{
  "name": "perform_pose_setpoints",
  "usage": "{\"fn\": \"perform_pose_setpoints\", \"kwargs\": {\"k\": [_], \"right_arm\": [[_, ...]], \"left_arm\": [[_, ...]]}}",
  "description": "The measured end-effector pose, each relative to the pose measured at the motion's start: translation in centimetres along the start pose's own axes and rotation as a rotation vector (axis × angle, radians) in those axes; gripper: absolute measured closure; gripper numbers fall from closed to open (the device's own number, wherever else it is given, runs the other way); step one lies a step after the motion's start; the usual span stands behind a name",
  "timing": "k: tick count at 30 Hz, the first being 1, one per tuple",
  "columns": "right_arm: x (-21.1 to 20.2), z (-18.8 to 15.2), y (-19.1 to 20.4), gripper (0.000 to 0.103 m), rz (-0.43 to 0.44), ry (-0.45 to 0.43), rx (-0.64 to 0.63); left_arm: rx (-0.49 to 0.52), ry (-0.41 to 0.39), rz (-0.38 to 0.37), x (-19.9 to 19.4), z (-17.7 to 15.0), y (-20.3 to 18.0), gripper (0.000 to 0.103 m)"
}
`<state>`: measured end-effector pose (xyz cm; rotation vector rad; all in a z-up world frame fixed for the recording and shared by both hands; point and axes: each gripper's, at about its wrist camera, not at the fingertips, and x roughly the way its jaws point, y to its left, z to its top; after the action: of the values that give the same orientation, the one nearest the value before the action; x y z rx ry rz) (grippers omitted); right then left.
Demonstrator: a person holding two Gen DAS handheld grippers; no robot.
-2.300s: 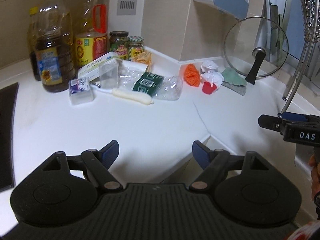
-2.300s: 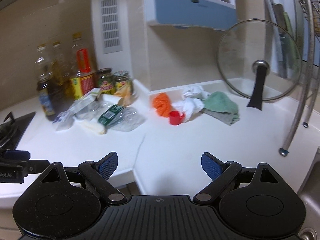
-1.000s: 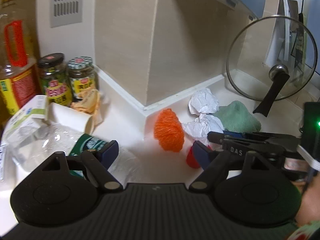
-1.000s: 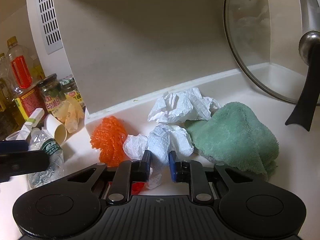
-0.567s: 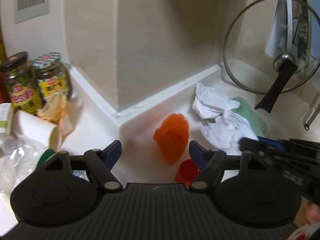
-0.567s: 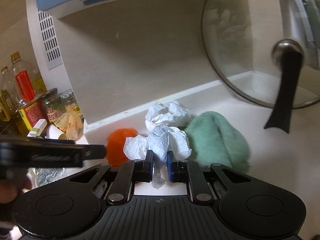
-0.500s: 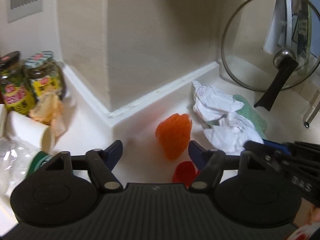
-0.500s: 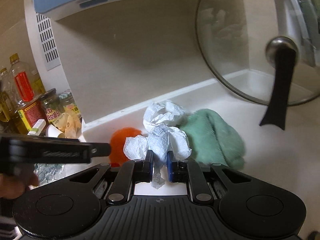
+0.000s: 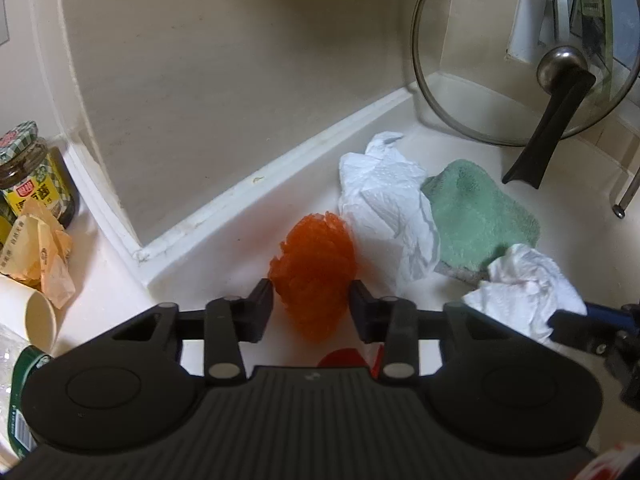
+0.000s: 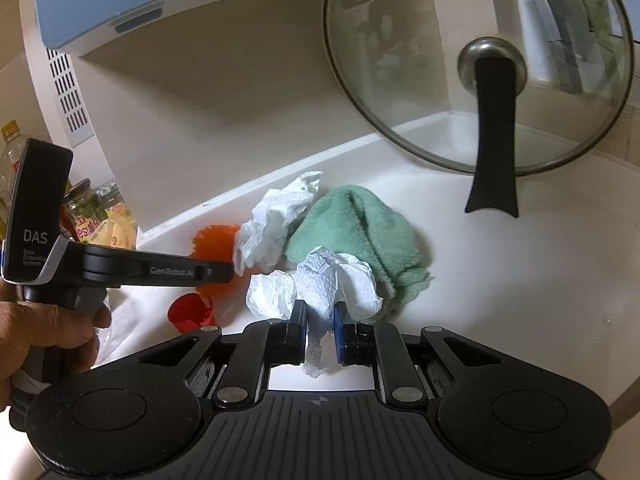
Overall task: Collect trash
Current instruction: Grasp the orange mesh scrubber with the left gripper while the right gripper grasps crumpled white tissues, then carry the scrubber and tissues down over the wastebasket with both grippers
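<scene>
An orange mesh ball (image 9: 314, 270) lies on the white counter (image 9: 240, 240) near the wall corner. My left gripper (image 9: 312, 304) has closed in on it, one finger touching each side. The ball also shows in the right wrist view (image 10: 214, 242), partly behind the left gripper's arm. My right gripper (image 10: 319, 322) is shut on a crumpled white paper towel (image 10: 320, 284) and holds it above the counter; it shows in the left wrist view (image 9: 528, 284). A second crumpled towel (image 9: 384, 196) lies against a green cloth (image 9: 476, 212). A red cap (image 10: 190, 312) lies below the ball.
A glass pot lid (image 10: 476, 60) with a black handle leans on the back wall at the right. At the left stand jars (image 9: 32, 176), a yellow wrapper (image 9: 44, 252), a paper cup (image 9: 36, 316) and a plastic bottle (image 9: 20, 392).
My left gripper moved forward to the orange ball and narrowed its fingers onto its sides. My right gripper still holds the paper towel, lifted off the counter and moved slightly to the right.
</scene>
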<state>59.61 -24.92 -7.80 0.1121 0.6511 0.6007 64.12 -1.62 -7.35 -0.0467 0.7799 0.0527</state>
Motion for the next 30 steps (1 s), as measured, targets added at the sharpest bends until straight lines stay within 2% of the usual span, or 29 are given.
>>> {"fn": "perform_pose_setpoints", "kwargs": {"k": [9,16,23,30], "right_arm": [[-1.5,-0.3,0.5,0.089,-0.004,-0.012,0.004],[-4.1,-0.7,2.7,0.089,0.006,-0.032,-0.024],[-8.5,-2.9,6.6,0.089,0.026,-0.045,-0.058],[-13.1,-7.5,11.4,0.089,0.051,-0.020,-0.092]], "left_arm": [[-0.003,-0.062,0.007,-5.2,-0.8,0.4,0.072],[-0.046,-0.101,-0.019,-10.9,-3.2,1.0,0.072],[-0.076,-0.119,-0.042,-17.6,-8.2,1.4,0.072],[-0.095,-0.091,-0.055,-23.6,-15.2,2.4,0.072]]}}
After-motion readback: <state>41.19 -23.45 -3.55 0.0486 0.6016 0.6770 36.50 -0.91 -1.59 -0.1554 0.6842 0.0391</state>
